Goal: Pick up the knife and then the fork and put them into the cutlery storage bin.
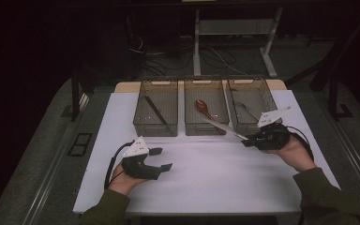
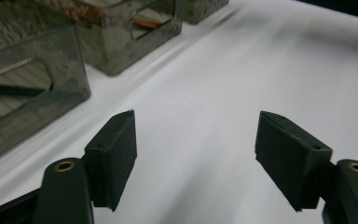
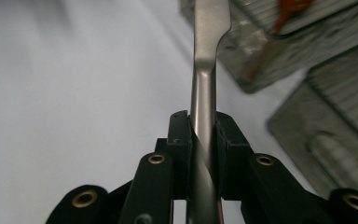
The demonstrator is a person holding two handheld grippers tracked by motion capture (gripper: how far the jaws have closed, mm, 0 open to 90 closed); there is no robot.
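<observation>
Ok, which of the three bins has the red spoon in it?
The middle bin. The red spoon lies in it; the left bin holds a dark utensil and the right bin a silvery utensil.

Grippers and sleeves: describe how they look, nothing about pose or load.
Both the left gripper and the right gripper are black, each topped by a grey three-cornered plate with dark dots. Jaws end in blocky black pads on arms with brass-ringed holes. Black cables trail back. Sleeves are olive green.
</observation>
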